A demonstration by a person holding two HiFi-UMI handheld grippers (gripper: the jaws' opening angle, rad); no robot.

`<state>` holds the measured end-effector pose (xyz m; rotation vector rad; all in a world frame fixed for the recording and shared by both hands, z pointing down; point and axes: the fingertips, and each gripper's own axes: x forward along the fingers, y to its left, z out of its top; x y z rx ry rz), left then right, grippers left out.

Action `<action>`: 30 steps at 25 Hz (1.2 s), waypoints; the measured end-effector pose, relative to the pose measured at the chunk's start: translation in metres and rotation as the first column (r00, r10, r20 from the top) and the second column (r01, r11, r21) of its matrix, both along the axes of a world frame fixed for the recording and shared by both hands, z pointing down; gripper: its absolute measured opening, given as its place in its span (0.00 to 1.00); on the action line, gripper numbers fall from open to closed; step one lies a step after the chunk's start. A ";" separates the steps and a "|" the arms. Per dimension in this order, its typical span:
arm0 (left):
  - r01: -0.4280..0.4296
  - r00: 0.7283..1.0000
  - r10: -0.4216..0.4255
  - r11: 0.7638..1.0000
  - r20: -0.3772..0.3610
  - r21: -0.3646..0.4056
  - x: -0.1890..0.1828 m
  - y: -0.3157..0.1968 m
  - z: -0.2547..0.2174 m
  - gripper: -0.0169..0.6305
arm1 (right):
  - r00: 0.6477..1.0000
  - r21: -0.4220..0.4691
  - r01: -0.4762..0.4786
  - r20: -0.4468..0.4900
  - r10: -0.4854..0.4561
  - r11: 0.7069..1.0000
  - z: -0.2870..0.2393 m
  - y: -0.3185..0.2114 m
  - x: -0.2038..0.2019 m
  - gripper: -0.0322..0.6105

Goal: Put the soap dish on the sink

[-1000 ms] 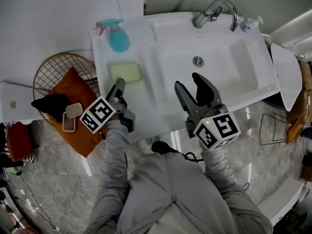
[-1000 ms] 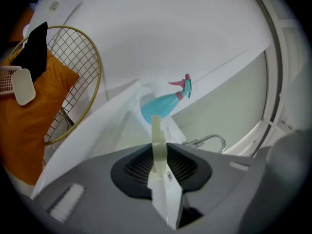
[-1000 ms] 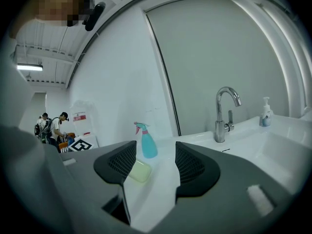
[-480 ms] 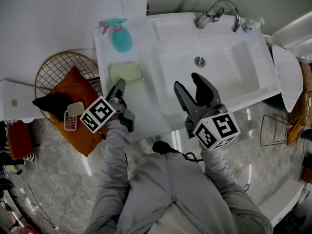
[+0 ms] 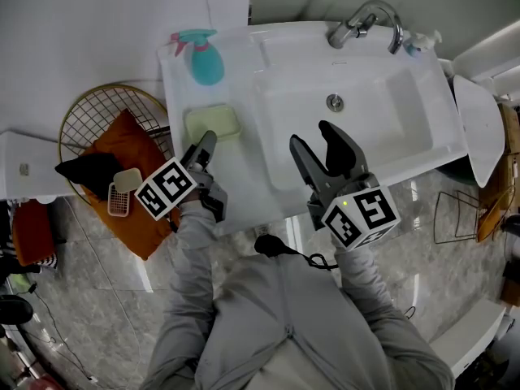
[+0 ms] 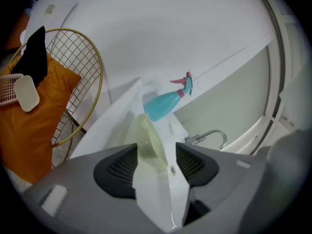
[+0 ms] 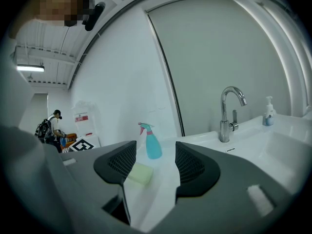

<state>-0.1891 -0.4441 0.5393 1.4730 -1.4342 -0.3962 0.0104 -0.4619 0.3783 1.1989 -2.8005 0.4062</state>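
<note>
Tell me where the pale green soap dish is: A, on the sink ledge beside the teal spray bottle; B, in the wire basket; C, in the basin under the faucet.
A: the soap dish lies flat on the sink ledge, close to the spray bottle.

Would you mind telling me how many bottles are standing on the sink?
2: a teal spray bottle behind the soap dish, and a small pump bottle just right of the tap.

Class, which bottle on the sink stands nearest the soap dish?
The teal spray bottle, just beyond the soap dish; the small pump bottle stands beside the tap.
</note>
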 end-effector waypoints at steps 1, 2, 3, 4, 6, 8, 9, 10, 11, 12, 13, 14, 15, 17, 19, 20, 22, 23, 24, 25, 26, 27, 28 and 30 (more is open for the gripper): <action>-0.004 1.000 0.004 1.000 0.015 -0.004 0.000 0.001 0.000 0.44 | 1.000 0.001 0.001 0.003 -0.001 1.000 0.000 0.000 -0.001 0.44; -0.009 1.000 0.009 1.000 0.030 -0.008 0.000 0.002 -0.001 0.45 | 1.000 0.001 0.002 0.003 -0.002 1.000 -0.001 0.001 -0.001 0.44; -0.016 0.999 0.016 1.000 0.046 -0.014 0.001 0.002 -0.002 0.47 | 1.000 0.001 0.002 0.002 -0.002 1.000 -0.001 0.002 -0.002 0.44; -0.023 0.998 0.024 1.000 0.062 -0.019 0.001 0.003 -0.002 0.50 | 1.000 0.001 0.002 0.002 -0.002 1.000 -0.002 0.002 -0.003 0.44; -0.039 0.995 0.041 0.999 0.094 -0.028 0.002 0.005 -0.003 0.53 | 1.000 0.001 0.002 -0.001 -0.002 1.000 -0.004 0.004 -0.005 0.44; -0.054 0.991 0.057 0.998 0.121 -0.033 0.003 0.007 -0.005 0.54 | 1.000 0.003 0.004 -0.002 -0.004 1.000 -0.006 0.006 -0.007 0.44; -0.061 0.989 0.065 0.997 0.135 -0.037 0.004 0.008 -0.006 0.55 | 1.000 0.006 0.005 0.001 -0.005 1.000 -0.006 0.007 -0.008 0.44; -0.067 0.986 0.073 0.997 0.153 -0.041 0.004 0.009 -0.007 0.55 | 1.000 0.009 0.007 0.004 -0.007 1.000 -0.007 0.008 -0.009 0.44; -0.073 0.982 0.080 0.996 0.172 -0.046 0.004 0.010 -0.008 0.56 | 1.000 0.012 0.007 0.007 -0.007 1.000 -0.008 0.009 -0.009 0.44; -0.077 0.978 0.085 0.996 0.191 -0.048 0.004 0.011 -0.009 0.56 | 1.000 0.014 0.007 0.007 -0.007 1.000 -0.009 0.010 -0.010 0.44; -0.079 0.974 0.087 0.996 0.207 -0.048 0.003 0.012 -0.011 0.56 | 1.000 0.015 0.007 0.007 -0.007 1.000 -0.010 0.011 -0.010 0.44; -0.080 0.972 0.088 0.996 0.218 -0.046 0.002 0.013 -0.012 0.56 | 1.000 0.017 0.007 0.008 -0.007 1.000 -0.011 0.013 -0.011 0.44; -0.080 0.970 0.088 0.996 0.224 -0.043 0.001 0.013 -0.013 0.56 | 1.000 0.018 0.007 0.008 -0.007 1.000 -0.011 0.014 -0.011 0.44; -0.081 0.969 0.087 0.996 0.229 -0.037 0.000 0.015 -0.016 0.56 | 1.000 0.018 0.005 0.003 -0.005 1.000 -0.014 0.017 -0.012 0.44; -0.083 0.967 0.087 0.996 0.238 -0.027 0.000 0.017 -0.020 0.56 | 1.000 0.022 0.004 0.004 -0.004 1.000 -0.016 0.020 -0.012 0.44; -0.084 0.966 0.086 0.996 0.245 -0.018 -0.001 0.018 -0.023 0.56 | 1.000 0.027 0.004 0.009 -0.005 1.000 -0.016 0.022 -0.011 0.44; -0.086 0.962 0.083 0.996 0.261 0.002 -0.002 0.020 -0.031 0.56 | 1.000 0.034 0.004 0.014 -0.005 0.999 -0.018 0.025 -0.012 0.44; -0.088 0.960 0.082 0.996 0.267 0.010 -0.002 0.022 -0.035 0.56 | 1.000 0.037 0.004 0.014 -0.005 0.999 -0.020 0.027 -0.013 0.44; -0.089 0.959 0.081 0.996 0.273 0.018 -0.002 0.023 -0.039 0.56 | 1.000 0.039 0.005 0.014 -0.005 0.999 -0.022 0.029 -0.013 0.44; -0.090 0.956 0.080 0.996 0.281 0.025 -0.003 0.025 -0.043 0.56 | 1.000 0.041 0.005 0.015 -0.006 0.999 -0.024 0.031 -0.014 0.44; -0.090 0.953 0.076 0.995 0.292 0.034 -0.003 0.027 -0.047 0.56 | 1.000 0.044 0.006 0.016 -0.007 0.999 -0.026 0.033 -0.015 0.44; -0.087 0.950 0.070 0.995 0.306 0.044 -0.004 0.029 -0.052 0.56 | 1.000 0.046 0.007 0.017 -0.007 0.999 -0.027 0.035 -0.015 0.44; -0.084 0.946 0.063 0.995 0.318 0.052 -0.006 0.032 -0.057 0.56 | 1.000 0.048 0.007 0.017 -0.008 0.999 -0.029 0.038 -0.016 0.44; -0.076 0.940 0.048 0.995 0.338 0.071 -0.009 0.038 -0.066 0.56 | 1.000 0.057 0.009 0.021 -0.010 0.998 -0.032 0.043 -0.017 0.44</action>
